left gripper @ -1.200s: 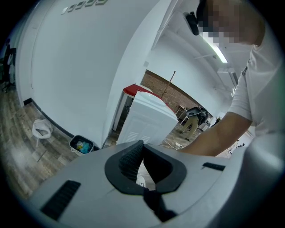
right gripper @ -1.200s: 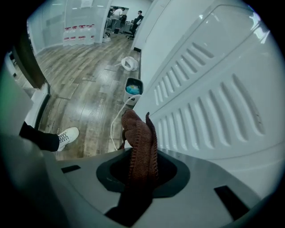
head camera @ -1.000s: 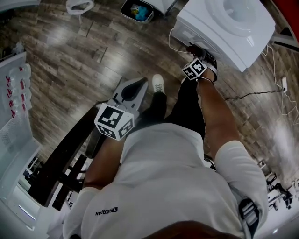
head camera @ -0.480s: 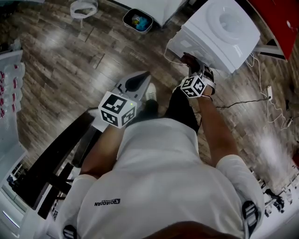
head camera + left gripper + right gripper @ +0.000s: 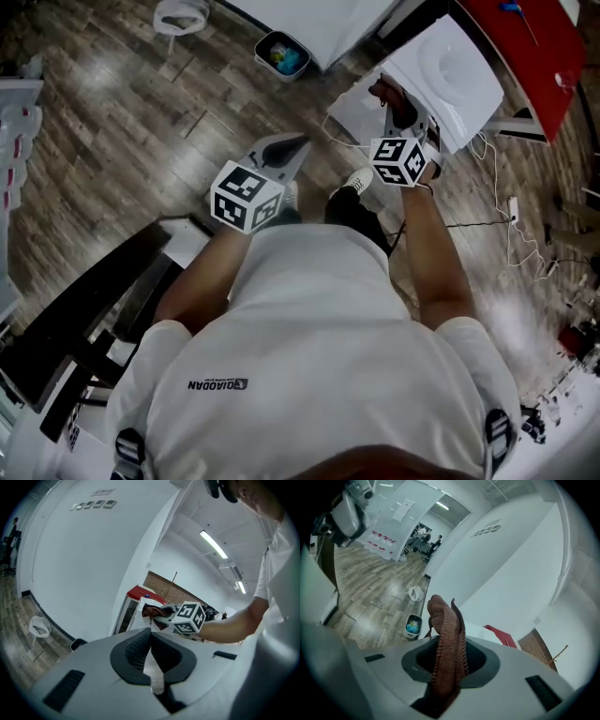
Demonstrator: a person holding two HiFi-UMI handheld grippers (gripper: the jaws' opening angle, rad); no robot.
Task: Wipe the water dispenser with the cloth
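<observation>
The white water dispenser (image 5: 457, 73) stands at the upper right of the head view. My right gripper (image 5: 397, 111) reaches to its front upper edge, shut on a reddish-brown cloth (image 5: 384, 92) that bunches up out of the jaws. In the right gripper view the cloth (image 5: 443, 616) rises between the closed pads of that gripper (image 5: 450, 645). My left gripper (image 5: 296, 143) hangs over the wooden floor, left of the dispenser and apart from it. Its jaws (image 5: 150, 632) meet at the tips with nothing held. The left gripper view also catches the cloth (image 5: 153, 612) against the dispenser (image 5: 138, 618).
A small bin (image 5: 282, 53) with colourful contents sits on the floor left of the dispenser. A red cabinet (image 5: 527, 45) stands right behind it. Cables and a power strip (image 5: 512, 208) lie on the floor at right. A black bench (image 5: 86, 309) is at lower left.
The right gripper has carried the cloth up from the dispenser's lower front to its upper edge. The person has stepped nearer, and the left gripper has shifted slightly forward.
</observation>
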